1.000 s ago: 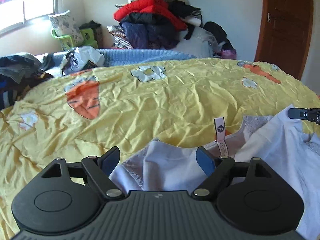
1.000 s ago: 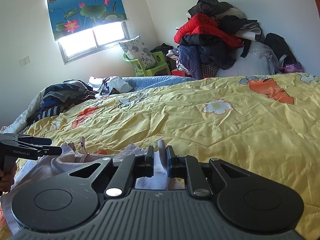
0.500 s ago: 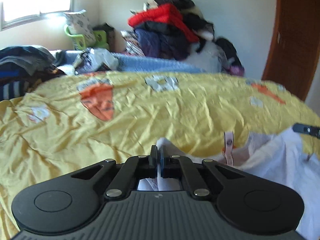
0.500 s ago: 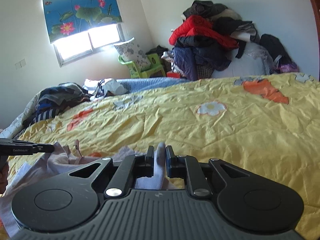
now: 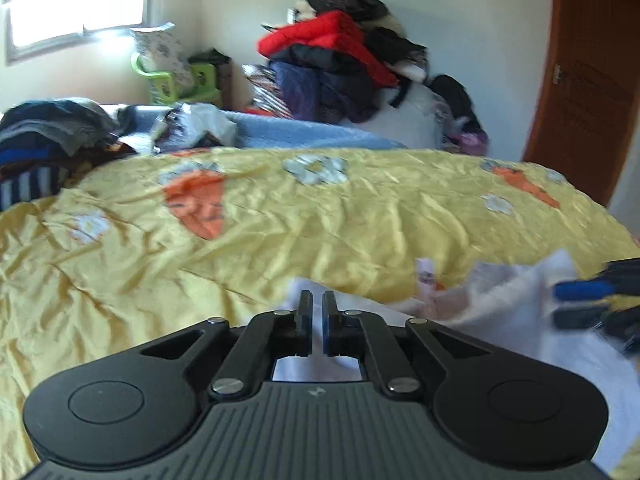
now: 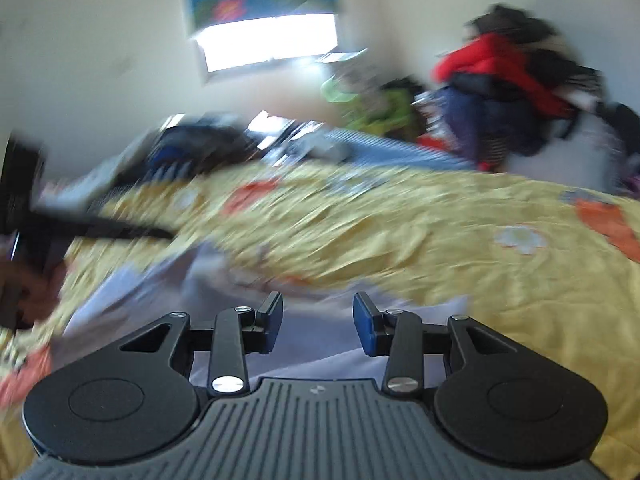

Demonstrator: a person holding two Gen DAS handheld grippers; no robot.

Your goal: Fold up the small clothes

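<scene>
A small pale lavender garment [image 5: 516,312] with a neck label lies crumpled on the yellow bedcover [image 5: 280,240]. My left gripper [image 5: 316,300] is shut on a fold of its edge, and the fabric shows between the pads. My right gripper [image 6: 318,310] hovers over the same garment [image 6: 320,354]; its jaws are opening and stand apart with nothing pinched between them. The right wrist view is tilted and blurred. In the left wrist view, the right gripper [image 5: 588,300] shows as a blur at the garment's right side. The right wrist view shows the left gripper [image 6: 104,228] at the far left.
A tall pile of coats and clothes [image 5: 340,60] stands beyond the bed. Folded dark clothes [image 5: 48,140] sit at the bed's far left, near a blue blanket [image 5: 312,132]. A brown door [image 5: 588,80] is on the right. A hand [image 6: 28,292] holds the left gripper.
The left gripper went from open to shut on the garment's edge and lifted a little. The right gripper let go of its fold, opened, and swung sideways while rolling.
</scene>
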